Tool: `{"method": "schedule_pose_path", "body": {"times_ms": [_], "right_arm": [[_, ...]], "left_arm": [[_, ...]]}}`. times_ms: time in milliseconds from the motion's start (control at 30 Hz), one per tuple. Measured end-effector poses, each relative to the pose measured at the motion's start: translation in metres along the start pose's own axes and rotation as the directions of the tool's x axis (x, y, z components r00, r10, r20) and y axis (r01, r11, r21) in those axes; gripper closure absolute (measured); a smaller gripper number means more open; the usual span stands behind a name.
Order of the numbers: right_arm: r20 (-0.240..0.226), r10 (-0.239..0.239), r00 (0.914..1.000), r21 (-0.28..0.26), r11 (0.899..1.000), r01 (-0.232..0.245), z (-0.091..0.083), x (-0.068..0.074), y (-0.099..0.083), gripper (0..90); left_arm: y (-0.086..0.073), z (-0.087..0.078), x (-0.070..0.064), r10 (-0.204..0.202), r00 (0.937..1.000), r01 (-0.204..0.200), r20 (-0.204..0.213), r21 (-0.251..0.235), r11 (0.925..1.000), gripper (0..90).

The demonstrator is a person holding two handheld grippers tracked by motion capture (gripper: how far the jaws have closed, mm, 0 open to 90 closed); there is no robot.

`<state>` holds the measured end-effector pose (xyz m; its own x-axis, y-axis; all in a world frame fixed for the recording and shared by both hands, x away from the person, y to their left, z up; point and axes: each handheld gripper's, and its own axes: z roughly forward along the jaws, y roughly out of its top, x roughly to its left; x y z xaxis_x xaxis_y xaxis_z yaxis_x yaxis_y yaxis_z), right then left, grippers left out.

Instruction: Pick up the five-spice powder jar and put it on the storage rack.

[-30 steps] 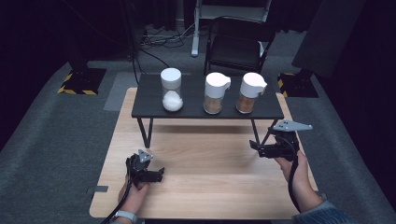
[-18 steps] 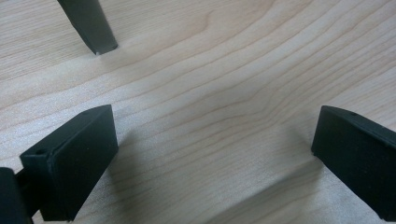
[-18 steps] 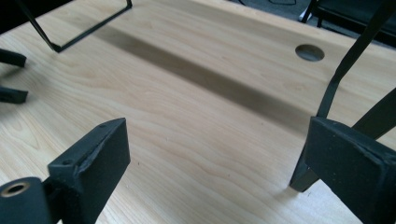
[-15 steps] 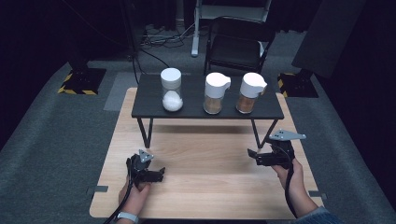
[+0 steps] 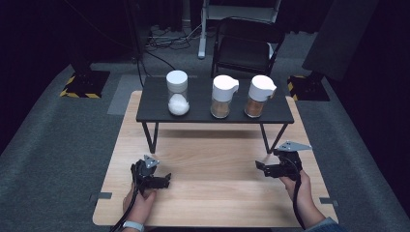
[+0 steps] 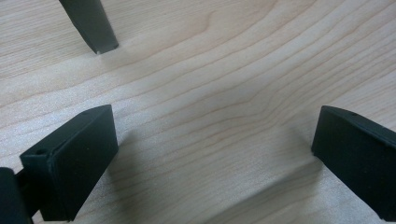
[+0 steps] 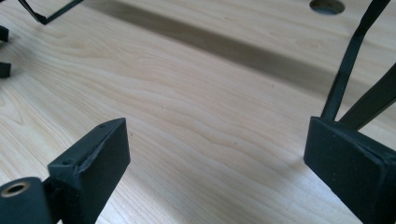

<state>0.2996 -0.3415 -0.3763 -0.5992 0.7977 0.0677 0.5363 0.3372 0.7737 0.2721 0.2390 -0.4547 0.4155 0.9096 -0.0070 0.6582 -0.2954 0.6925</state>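
High view: left gripper (image 5: pixel 166 180) low over table (image 5: pixel 212 193), near front-left, jaws spread, empty. Right gripper (image 5: pixel 259 169) low at front-right, jaws spread, empty. Three jars on black shelf (image 5: pixel 154 104) beyond, well apart from both: jar (image 5: pixel 177 93) with white contents, two brown-filled jars (image 5: pixel 223 96) (image 5: pixel 259 95).

Left gripper view: jaws wide apart over bare wood; shelf leg (image 6: pixel 89 24) ahead.

Right gripper view: jaws wide apart, nothing between; shelf legs (image 7: pixel 349 60) close at right.
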Motion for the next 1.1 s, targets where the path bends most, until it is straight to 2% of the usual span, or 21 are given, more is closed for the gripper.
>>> {"method": "schedule_pose_path", "body": {"times_ms": [600,1100], "right_arm": [[0.026,-0.012,0.9996,0.059,0.998,0.01,0.023,0.0,-0.024,6.9],[0.04,-0.018,0.999,0.12,0.993,0.013,0.038,0.001,-0.031,6.9]], "left_arm": [[0.001,0.0,0.0,-0.003,1.0,0.003,0.003,0.002,1.0,0.1],[0.0,0.001,0.0,-0.003,1.0,0.003,0.004,0.001,1.0,0.1]]}}
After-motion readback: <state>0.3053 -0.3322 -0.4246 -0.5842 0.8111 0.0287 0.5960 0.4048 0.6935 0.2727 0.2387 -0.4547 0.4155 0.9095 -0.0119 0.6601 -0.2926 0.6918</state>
